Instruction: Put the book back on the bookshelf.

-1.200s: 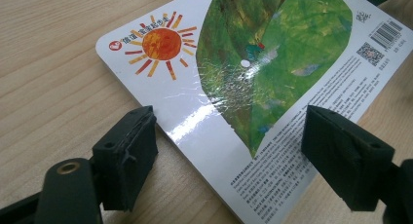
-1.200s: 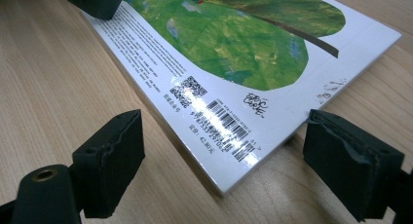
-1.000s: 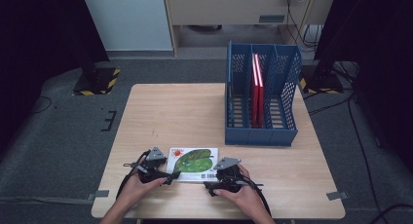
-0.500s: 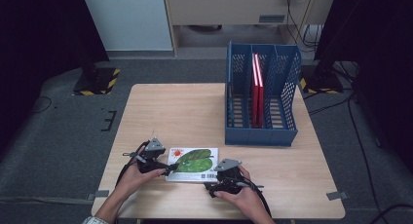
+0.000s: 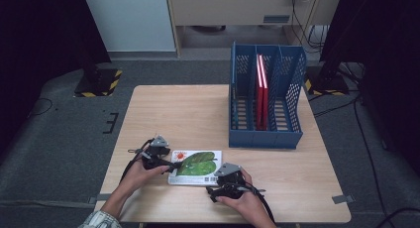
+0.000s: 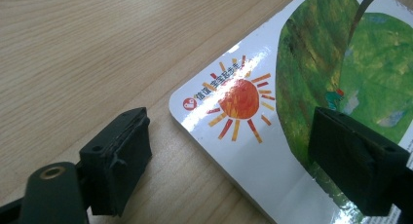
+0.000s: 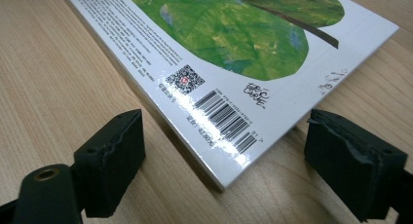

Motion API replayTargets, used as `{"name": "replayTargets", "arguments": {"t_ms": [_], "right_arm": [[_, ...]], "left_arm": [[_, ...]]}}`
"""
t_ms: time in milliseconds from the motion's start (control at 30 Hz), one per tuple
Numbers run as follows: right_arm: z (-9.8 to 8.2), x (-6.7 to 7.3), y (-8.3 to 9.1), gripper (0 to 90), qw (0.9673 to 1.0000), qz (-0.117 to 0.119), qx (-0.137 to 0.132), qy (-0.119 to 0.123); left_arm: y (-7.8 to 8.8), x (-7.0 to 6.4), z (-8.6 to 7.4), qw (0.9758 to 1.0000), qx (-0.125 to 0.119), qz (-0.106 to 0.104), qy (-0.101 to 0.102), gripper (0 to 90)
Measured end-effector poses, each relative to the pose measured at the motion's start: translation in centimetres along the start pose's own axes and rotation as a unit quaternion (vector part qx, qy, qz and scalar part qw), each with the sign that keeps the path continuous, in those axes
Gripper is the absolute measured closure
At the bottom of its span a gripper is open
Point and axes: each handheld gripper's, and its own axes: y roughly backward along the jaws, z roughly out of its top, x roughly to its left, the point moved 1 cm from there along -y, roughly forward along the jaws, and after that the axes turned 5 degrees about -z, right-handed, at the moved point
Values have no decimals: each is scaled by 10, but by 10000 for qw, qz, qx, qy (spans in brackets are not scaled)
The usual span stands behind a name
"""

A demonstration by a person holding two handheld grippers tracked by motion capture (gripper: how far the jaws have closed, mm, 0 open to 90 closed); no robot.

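One book (image 5: 195,167) lying flat near the table (image 5: 198,114) front edge. Left gripper (image 5: 173,165) and right gripper (image 5: 214,184) standing open, straddling opposite corners, the left's jaws just closing slightly. One blue rack (image 5: 265,136) holding two red books (image 5: 261,94); bare tabletop lying between.

Before me: one counter (image 5: 198,114), pale wood grain, rectangular, standing on grey carpet floor (image 5: 59,153). Beyond it: a white panel (image 5: 131,20) and a beige cabinet (image 5: 228,7) with cables (image 5: 302,15) hanging beside. At my left and right: black curtains (image 5: 29,39), stand bases with yellow-black hazard stripes (image 5: 99,84). Grey tape (image 5: 342,199) at the counter's corners. Lighting dim, even.
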Motion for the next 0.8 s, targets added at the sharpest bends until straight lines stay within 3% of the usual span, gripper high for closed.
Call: {"name": "replayTargets", "arguments": {"t_ms": [400,800], "right_arm": [[2,3,-3,100,10000,-87,41,17],[3,6,-7,45,9999,-136,23,-34]], "left_arm": [[-1,-2,1,9999,-84,-127,-26,224],[-2,-3,3,9998,-190,23,9,276]]}}
